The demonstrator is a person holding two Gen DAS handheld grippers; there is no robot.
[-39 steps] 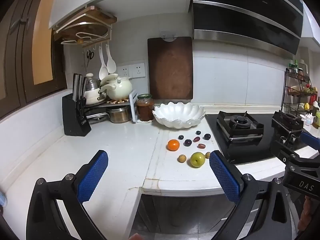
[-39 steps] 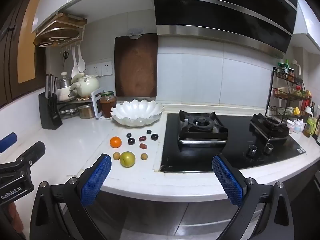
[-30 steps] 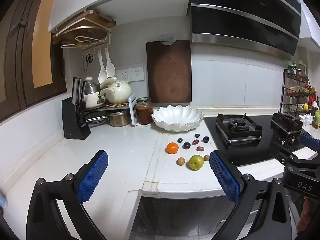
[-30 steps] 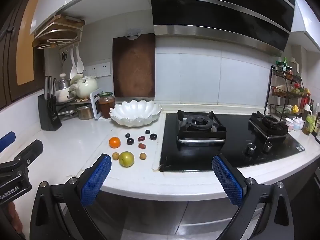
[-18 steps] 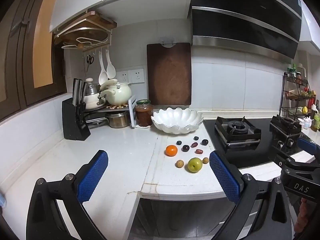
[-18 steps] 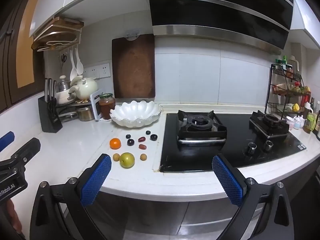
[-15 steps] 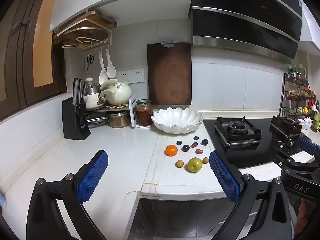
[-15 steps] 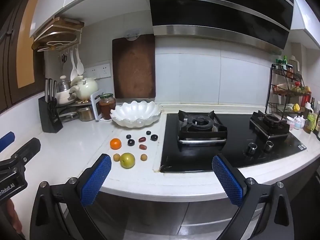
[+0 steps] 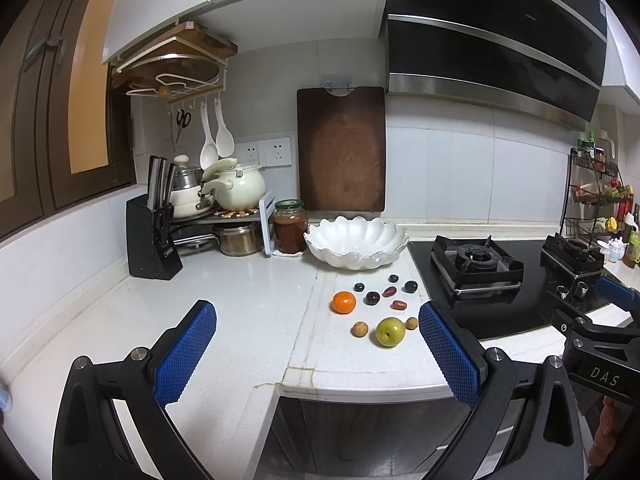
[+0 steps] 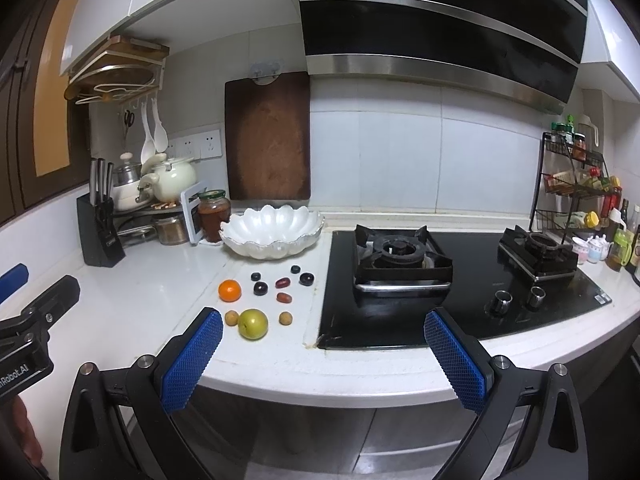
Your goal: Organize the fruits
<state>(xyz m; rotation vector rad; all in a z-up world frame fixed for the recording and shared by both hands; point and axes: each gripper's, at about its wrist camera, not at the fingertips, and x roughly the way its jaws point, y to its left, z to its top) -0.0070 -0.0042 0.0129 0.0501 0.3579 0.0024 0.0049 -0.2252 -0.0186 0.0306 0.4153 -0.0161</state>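
Both grippers hang in front of the white stone counter (image 9: 248,304), off its front edge and well short of the fruit. The left gripper (image 9: 316,350) has its blue-padded fingers (image 9: 182,354) spread wide with nothing between them, and the right gripper (image 10: 324,354) is spread just as wide and just as empty. The fruit lies loose on the counter just left of the black glass gas hob (image 10: 460,292): a small orange mandarin (image 10: 229,290) to the left, a round yellow-green apple (image 10: 253,323) nearest the edge with a small tan longan (image 10: 231,317) just beside it on one side and another tan longan (image 10: 285,318) near it on the other. Behind those sit two oval red dates (image 10: 282,282) and four dark round berries or grapes (image 10: 260,288), scattered apart. Past them, close to the tiled wall, stands a white scalloped ceramic bowl (image 10: 276,246), which looks empty from here. A glass jar of reddish-brown preserve (image 10: 214,216) stands just left of the bowl, and a dark wooden cutting board (image 10: 267,136) hangs on the wall behind.
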